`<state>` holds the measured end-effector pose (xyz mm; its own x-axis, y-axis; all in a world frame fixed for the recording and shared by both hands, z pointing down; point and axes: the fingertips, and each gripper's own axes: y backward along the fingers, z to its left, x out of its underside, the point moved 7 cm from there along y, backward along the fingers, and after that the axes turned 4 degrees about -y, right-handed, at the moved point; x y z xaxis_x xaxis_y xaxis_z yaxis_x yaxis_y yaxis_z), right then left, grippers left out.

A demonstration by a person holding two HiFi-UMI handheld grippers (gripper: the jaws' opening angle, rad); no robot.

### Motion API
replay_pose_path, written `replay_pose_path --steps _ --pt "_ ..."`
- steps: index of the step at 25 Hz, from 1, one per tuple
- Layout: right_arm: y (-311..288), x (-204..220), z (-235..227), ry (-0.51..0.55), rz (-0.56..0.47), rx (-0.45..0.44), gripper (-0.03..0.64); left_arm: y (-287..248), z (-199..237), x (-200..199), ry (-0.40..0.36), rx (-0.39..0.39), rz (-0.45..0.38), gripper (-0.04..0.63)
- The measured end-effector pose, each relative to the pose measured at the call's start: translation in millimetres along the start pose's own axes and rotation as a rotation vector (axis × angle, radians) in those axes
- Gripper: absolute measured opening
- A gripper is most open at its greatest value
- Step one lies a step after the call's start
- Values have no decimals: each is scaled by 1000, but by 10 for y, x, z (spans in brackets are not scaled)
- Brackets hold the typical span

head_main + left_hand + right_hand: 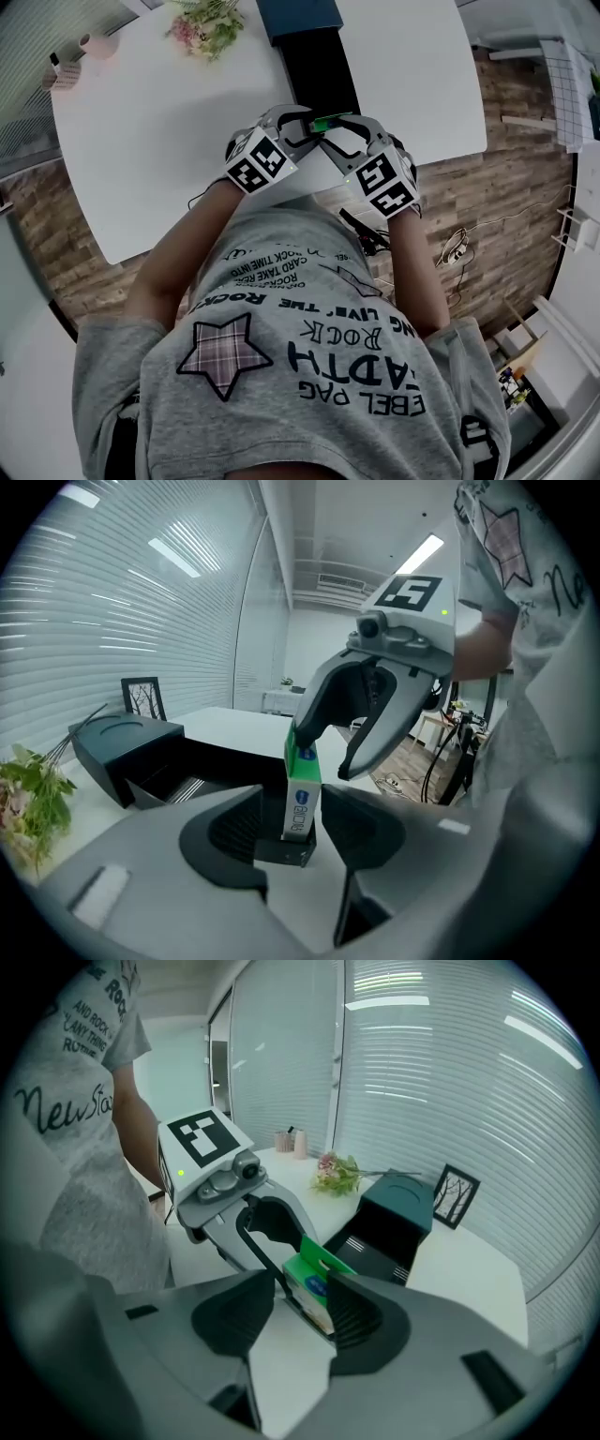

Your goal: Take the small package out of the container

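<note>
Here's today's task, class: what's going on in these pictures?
A person holds a gripper in each hand over the white table. The right gripper is shut on the small package, a green and white carton, already out of the dark container. The left gripper has its jaws wide open around the package, a gap on each side, so it has no grip yet.

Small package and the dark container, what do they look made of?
The small package: likely printed cardboard, slightly glossy; crisp folded edges, green flap, white printed face. The container: dark matte box with sharp corners; rigid card or plastic, cannot tell.
</note>
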<state>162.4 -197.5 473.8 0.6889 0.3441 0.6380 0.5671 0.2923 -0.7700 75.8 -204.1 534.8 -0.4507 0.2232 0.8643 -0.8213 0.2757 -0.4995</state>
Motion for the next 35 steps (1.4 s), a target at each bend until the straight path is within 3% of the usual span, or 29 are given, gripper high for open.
replay_pose_path --steps 9,12,19,23,28,35 --pt "32 24 9 -19 -8 -5 169 -130 3 -40 -46 6 6 175" --pt "31 23 19 -23 -14 -7 169 -143 -26 -29 -63 14 12 117" --pt "151 43 31 -31 -54 -1 166 -87 -30 -96 -82 -16 -8 104" --pt "299 12 -16 -93 -132 13 97 7 8 -175 -73 -45 -35 104" --pt "515 -58 -113 -224 -302 3 51 195 27 -312 -67 -89 -66 104" --pt "789 -182 -253 -241 -415 36 23 509 76 -498 -36 -181 -87 104"
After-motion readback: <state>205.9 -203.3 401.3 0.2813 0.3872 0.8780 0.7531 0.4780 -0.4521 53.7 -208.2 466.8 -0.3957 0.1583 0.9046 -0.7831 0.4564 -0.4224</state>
